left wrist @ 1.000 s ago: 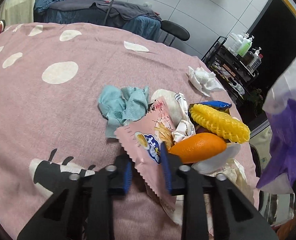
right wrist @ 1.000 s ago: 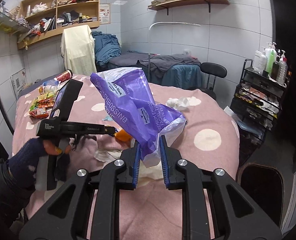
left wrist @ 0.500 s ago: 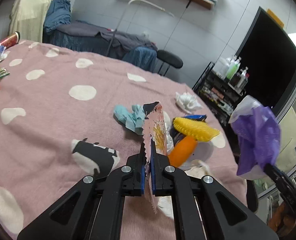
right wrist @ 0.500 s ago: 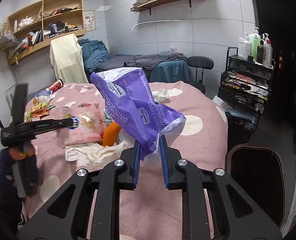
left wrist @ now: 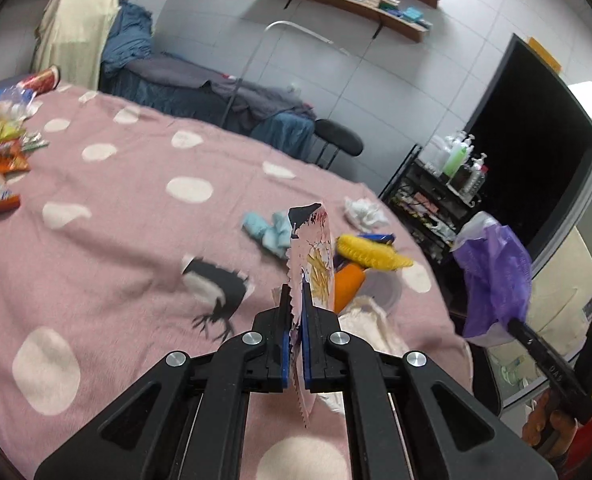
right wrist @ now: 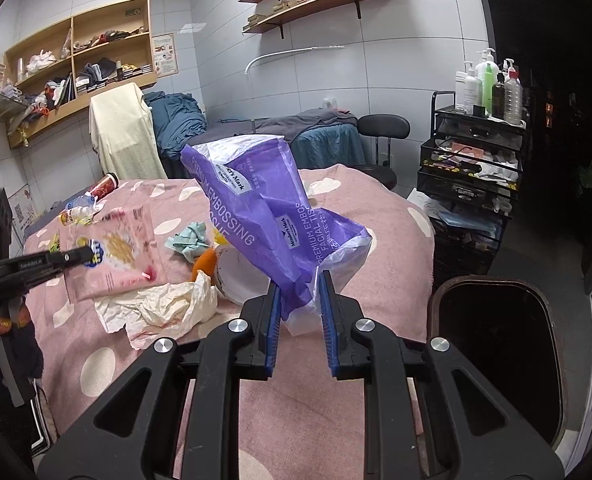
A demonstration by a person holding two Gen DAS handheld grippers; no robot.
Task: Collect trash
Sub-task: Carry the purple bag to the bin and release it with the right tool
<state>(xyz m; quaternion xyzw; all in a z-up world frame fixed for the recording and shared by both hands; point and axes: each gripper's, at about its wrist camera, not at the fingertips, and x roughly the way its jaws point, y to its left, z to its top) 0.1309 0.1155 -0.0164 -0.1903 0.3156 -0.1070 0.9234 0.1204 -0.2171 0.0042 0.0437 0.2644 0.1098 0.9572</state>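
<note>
The left gripper [left wrist: 294, 312] has its jaws pressed together on a thin pink snack wrapper [left wrist: 313, 256] with a zigzag edge; the wrapper stands upright between the blue pads, above the pink dotted blanket [left wrist: 108, 216]. The right gripper [right wrist: 299, 304] pinches the narrow bottom of a purple plastic tissue bag [right wrist: 256, 216], glossy and wrinkled, which rises toward 11 o'clock. At 9 o'clock of it lie crumpled white paper [right wrist: 168, 308], a light blue cloth [right wrist: 188, 240] and an orange fruit [right wrist: 204, 264], partly hidden. At 3 o'clock an open dark bin [right wrist: 495, 344] is cut off below.
</note>
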